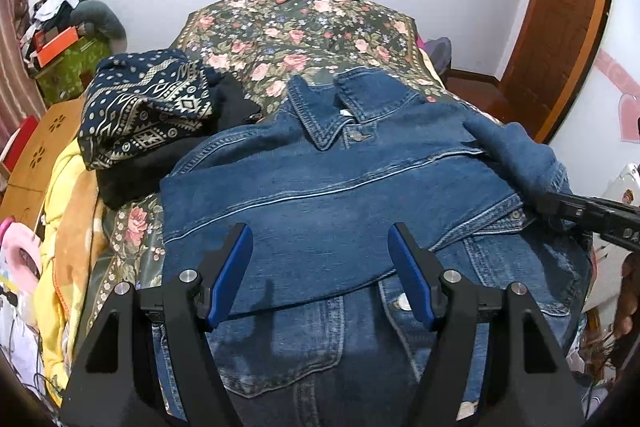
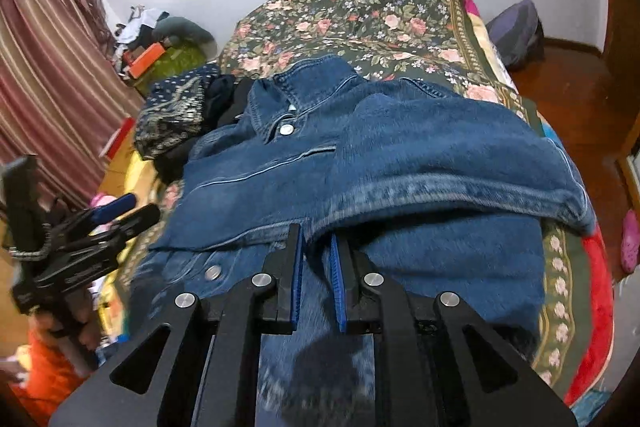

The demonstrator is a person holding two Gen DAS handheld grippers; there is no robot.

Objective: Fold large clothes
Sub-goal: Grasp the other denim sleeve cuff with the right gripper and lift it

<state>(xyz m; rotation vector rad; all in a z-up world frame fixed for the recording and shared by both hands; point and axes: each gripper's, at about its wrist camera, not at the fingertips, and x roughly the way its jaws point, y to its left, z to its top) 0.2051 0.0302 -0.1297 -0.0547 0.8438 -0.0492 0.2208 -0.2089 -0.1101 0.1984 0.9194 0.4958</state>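
A blue denim jacket (image 1: 320, 187) lies front-up on the floral bedspread (image 1: 288, 27), collar toward the far end, with its left sleeve folded across the chest. My left gripper (image 1: 320, 251) hovers open and empty just above the jacket's lower front. My right gripper (image 2: 316, 247) is nearly closed on the jacket's right sleeve (image 2: 440, 163), holding its cuff end folded over the body. The right gripper also shows at the right edge of the left wrist view (image 1: 588, 215). The left gripper shows at the left of the right wrist view (image 2: 116, 219).
A folded navy patterned garment (image 1: 148, 107) on dark clothes sits left of the jacket. Yellow and orange bedding (image 1: 68, 227) hangs off the bed's left side. A wooden door (image 1: 560, 27) stands at the right. A cluttered green box (image 2: 176, 59) and a curtain (image 2: 48, 87) are at the left.
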